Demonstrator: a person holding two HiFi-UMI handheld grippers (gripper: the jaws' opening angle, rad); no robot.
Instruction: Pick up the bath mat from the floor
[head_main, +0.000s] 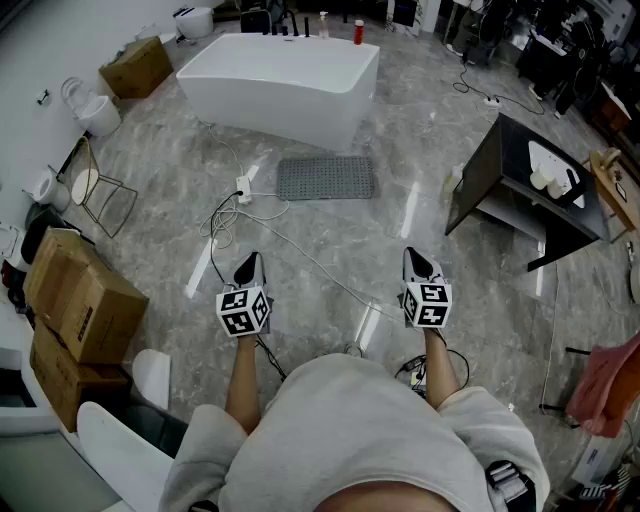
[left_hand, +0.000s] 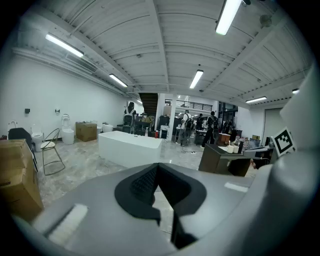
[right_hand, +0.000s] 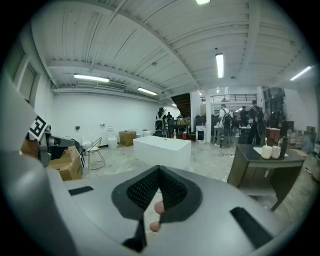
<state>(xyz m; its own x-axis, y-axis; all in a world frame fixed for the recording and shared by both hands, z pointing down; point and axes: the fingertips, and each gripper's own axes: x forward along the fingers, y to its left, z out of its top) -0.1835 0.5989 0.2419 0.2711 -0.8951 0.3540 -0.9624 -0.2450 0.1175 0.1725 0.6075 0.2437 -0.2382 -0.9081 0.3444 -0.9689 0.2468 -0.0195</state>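
The grey bath mat lies flat on the marble floor in front of the white bathtub, well ahead of both grippers in the head view. My left gripper is held out low at the left, its jaws shut with nothing between them. My right gripper is held level with it at the right, also shut and empty. In the left gripper view the closed jaws point toward the bathtub. In the right gripper view the closed jaws point the same way, toward the tub. The mat is hidden behind the gripper bodies in both gripper views.
A white power strip with trailing cables lies left of the mat. A dark side table stands at the right, cardboard boxes and a wire chair at the left. People stand far back in the room.
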